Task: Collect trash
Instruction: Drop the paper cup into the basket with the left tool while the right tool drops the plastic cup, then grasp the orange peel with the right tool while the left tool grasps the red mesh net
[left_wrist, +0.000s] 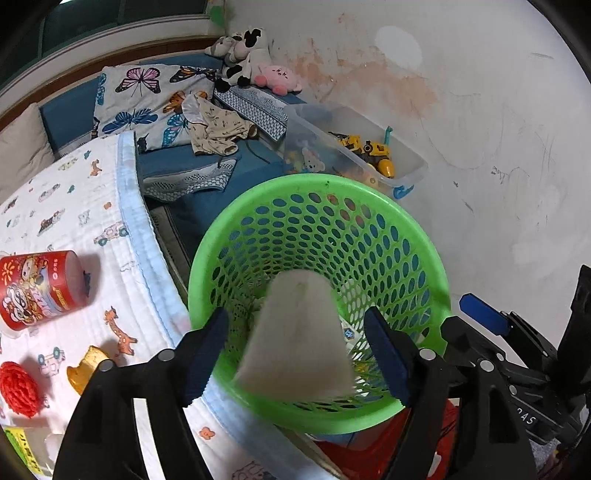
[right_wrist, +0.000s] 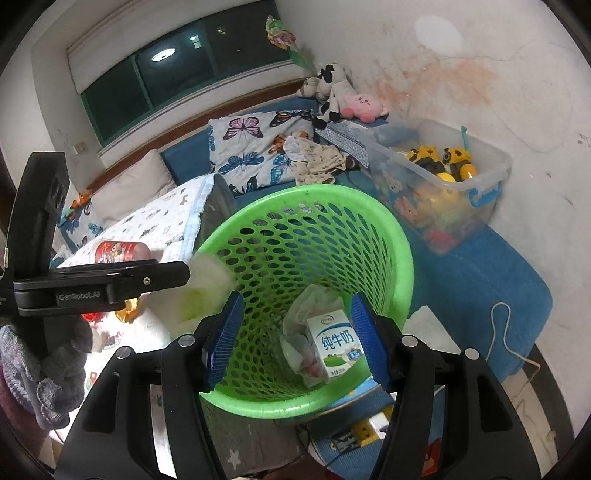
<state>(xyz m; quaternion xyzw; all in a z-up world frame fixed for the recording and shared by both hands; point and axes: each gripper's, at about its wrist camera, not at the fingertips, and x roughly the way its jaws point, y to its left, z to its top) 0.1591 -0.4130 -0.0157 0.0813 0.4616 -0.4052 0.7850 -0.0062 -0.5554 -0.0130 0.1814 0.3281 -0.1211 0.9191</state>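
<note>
Your left gripper (left_wrist: 295, 347) hangs over the green basket (left_wrist: 373, 199), its jaws spread wide with a pale, blurred tissue (left_wrist: 299, 339) between them; neither pad seems to press on it, so it looks released and dropping in. From the right wrist view that tissue (right_wrist: 207, 280) sits at the basket's near-left rim, at the tip of the left gripper. Your right gripper (right_wrist: 295, 339) stands parted above the basket's mouth, clamped on nothing.

Down in the basket (right_wrist: 399, 243) lies a milk carton (right_wrist: 334, 343), its long axis running roughly from the bottom up toward the near wall, printed face up, leaning rather than flat, with crumpled plastic wrap (right_wrist: 314, 299) beside it. The tissue's long axis runs from the basket's near rim in toward its centre, its narrower end pointing inward.

By this showing, collection is partway: some trash is binned. Left of the basket, on the printed blanket (left_wrist: 92, 206), a red can (left_wrist: 37, 288) on its side and small bits beside it remain, if they count as trash.
</note>
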